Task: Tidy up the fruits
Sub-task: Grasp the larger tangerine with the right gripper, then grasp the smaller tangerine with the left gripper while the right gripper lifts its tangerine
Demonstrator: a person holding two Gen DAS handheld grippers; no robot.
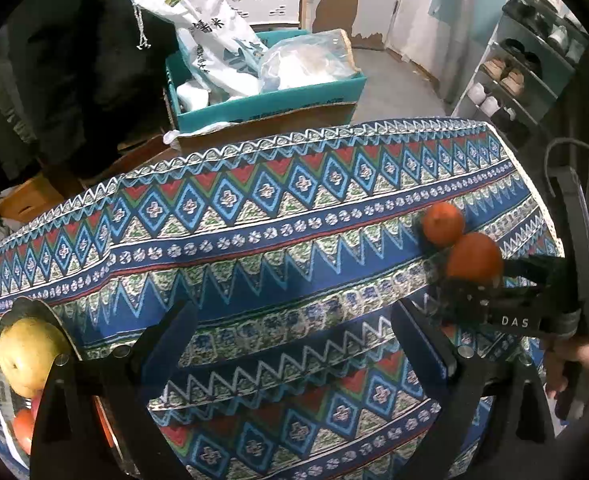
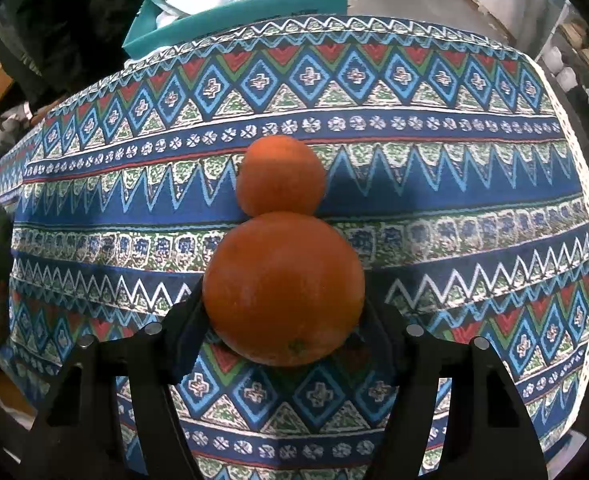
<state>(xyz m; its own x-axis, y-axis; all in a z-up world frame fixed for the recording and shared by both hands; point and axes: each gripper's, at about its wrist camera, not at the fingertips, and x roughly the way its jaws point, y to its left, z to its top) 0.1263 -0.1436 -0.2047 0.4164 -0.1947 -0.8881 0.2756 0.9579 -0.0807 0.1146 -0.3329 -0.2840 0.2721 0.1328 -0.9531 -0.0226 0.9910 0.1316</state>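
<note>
A large orange (image 2: pixel 282 288) sits between the fingers of my right gripper (image 2: pixel 282 316), low over the patterned tablecloth (image 2: pixel 454 200), and both pads press its sides. A smaller orange (image 2: pixel 280 176) lies on the cloth just beyond it, touching it. In the left wrist view the same pair shows at the right: the large orange (image 1: pixel 474 256) in the right gripper (image 1: pixel 482 280) and the small orange (image 1: pixel 442 224) behind. My left gripper (image 1: pixel 294 320) stands open over bare cloth. A metal plate (image 1: pixel 34 304) at the left edge holds a yellow pear (image 1: pixel 26 356) and red fruit (image 1: pixel 24 428).
Beyond the table's far edge stands a teal box (image 1: pixel 270 100) stuffed with white bags. A shoe rack (image 1: pixel 526 72) fills the right background and dark clothing (image 1: pixel 62 60) hangs at the left. A person's hand (image 1: pixel 582 364) grips the right tool.
</note>
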